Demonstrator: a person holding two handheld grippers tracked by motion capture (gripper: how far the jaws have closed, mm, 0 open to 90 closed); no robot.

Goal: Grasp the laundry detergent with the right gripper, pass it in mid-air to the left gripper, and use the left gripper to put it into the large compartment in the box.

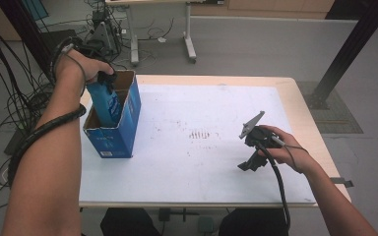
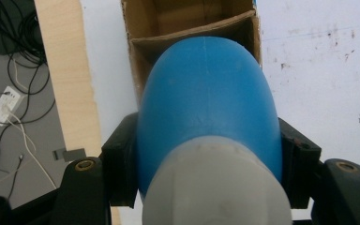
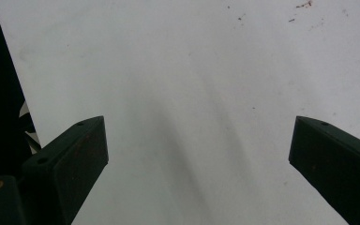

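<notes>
The left tongs (image 1: 106, 78), clenched on the blue bottle (image 1: 103, 101), held it partway inside the cardboard box (image 1: 123, 132), seemingly mid-placement, needing lowering then release, while the right tongs (image 1: 250, 164) hovered released over the worktop (image 1: 202, 167).

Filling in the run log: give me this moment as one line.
left gripper: shut on blue bottle, over cardboard box | right gripper: open, holding nothing, above white table | bottle partly inside box
</notes>
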